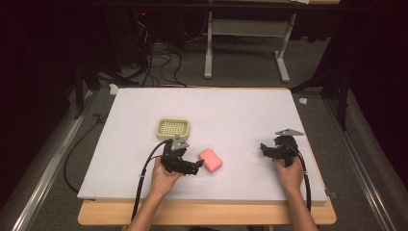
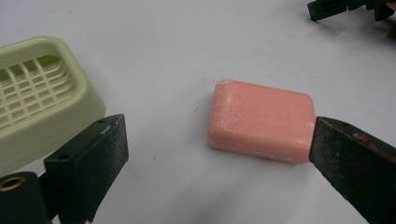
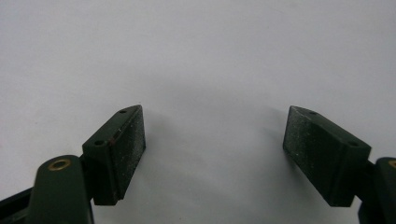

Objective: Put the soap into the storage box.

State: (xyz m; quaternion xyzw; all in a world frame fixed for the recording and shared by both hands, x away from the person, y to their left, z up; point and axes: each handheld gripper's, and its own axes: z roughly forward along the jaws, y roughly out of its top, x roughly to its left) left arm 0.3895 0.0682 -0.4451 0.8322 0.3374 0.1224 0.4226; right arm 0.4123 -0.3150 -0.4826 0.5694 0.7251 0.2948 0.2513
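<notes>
**High view: left gripper at a pink soap bar, right gripper idle**

High view shows a table covered by a white sheet [image 1: 216, 106]. A rectangular pink bar of soap [image 1: 210, 160] lies flat on it, nearer the table's near edge than its far edge and a little left of the middle. Just beyond it, toward the far-left corner, sits a pale yellow-green plastic soap dish with a grid floor [image 1: 172, 128], apart from the soap.

The left gripper [image 1: 196, 165], held in the person's left hand [image 1: 162, 179], lies low over the table just beside the soap. In the left gripper view its black fingers [image 2: 100, 158] stand wide apart; the soap [image 2: 261, 120] lies between them, close against one finger at the right of that view and well clear of the other. Nothing is gripped. The dish [image 2: 42, 100] sits beside the other finger.

The right gripper [image 1: 265, 148], in the right hand [image 1: 288, 174], rests near the table's right edge, well apart from the soap. In the right gripper view its fingers [image 3: 123, 149] are spread wide over bare white sheet, holding nothing.
</notes>
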